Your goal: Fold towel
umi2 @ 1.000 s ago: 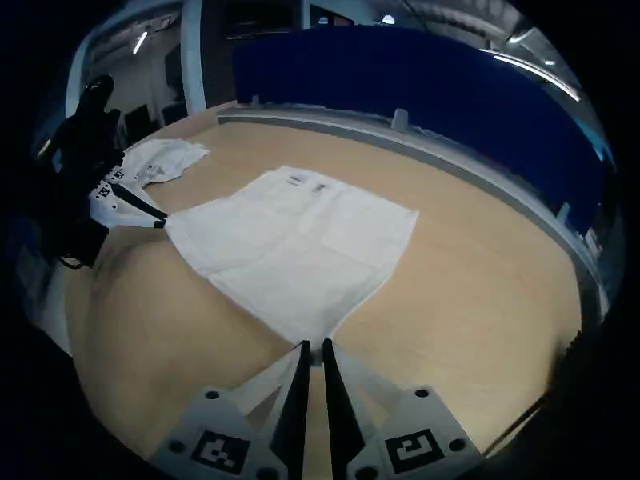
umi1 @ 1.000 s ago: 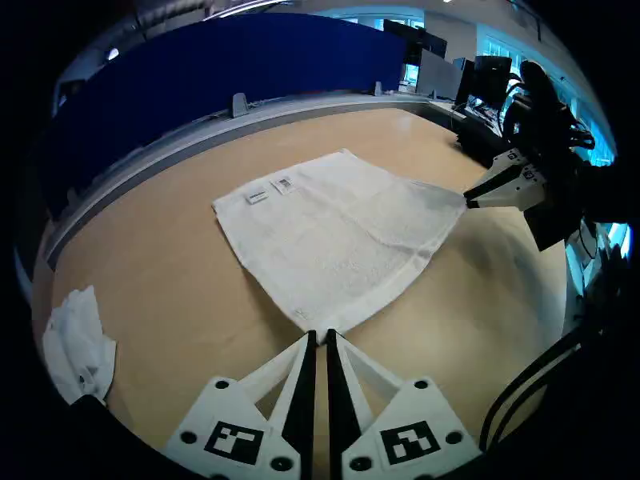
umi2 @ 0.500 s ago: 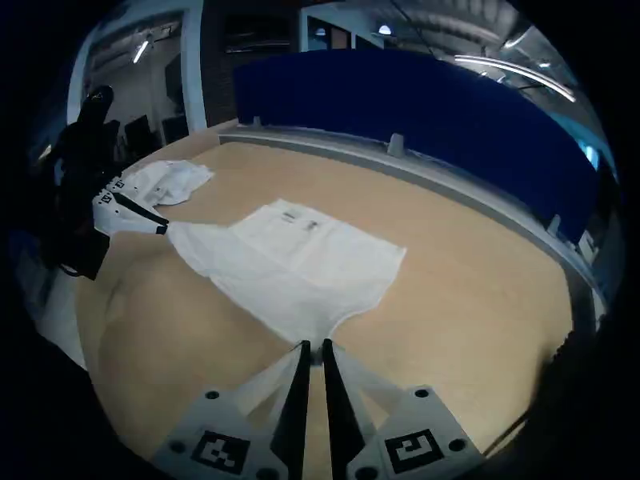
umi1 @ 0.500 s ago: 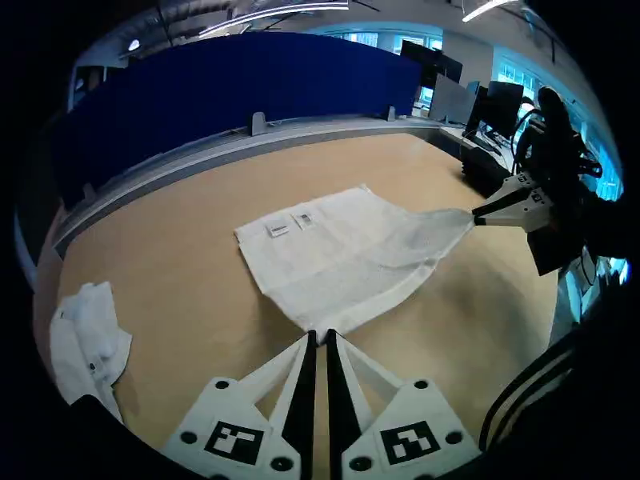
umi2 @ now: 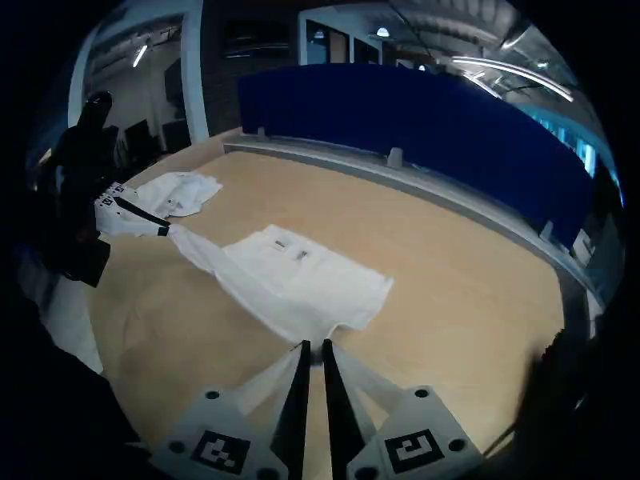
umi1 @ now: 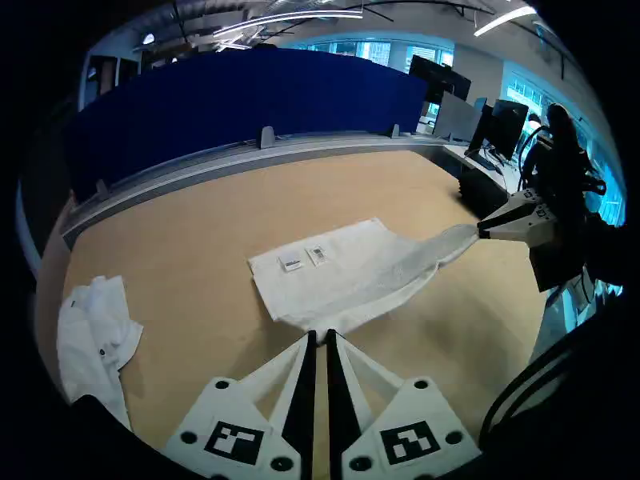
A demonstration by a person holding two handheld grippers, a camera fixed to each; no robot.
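A white towel (umi1: 344,268) with two small labels lies partly on the wooden table (umi1: 184,232), its near edge lifted. My left gripper (umi1: 321,334) is shut on one near corner of it. In the left gripper view the right gripper (umi1: 480,232) holds the other corner at the right. In the right gripper view my right gripper (umi2: 314,344) is shut on a towel (umi2: 296,276) corner, and the left gripper (umi2: 166,230) pinches the opposite corner at the left. The raised edge hangs stretched between both grippers above the table.
A second crumpled white cloth (umi1: 92,340) lies at the table's left end, also the cloth (umi2: 180,192) far left in the right gripper view. A blue partition (umi1: 240,96) runs along the far edge. Monitors (umi1: 500,124) and a person in black (umi1: 564,184) stand at the right.
Both grippers have risen and pulled back, lifting the towel's near edge off the table. The flat part on the table has shrunk, and the near half now hangs between the grippers.
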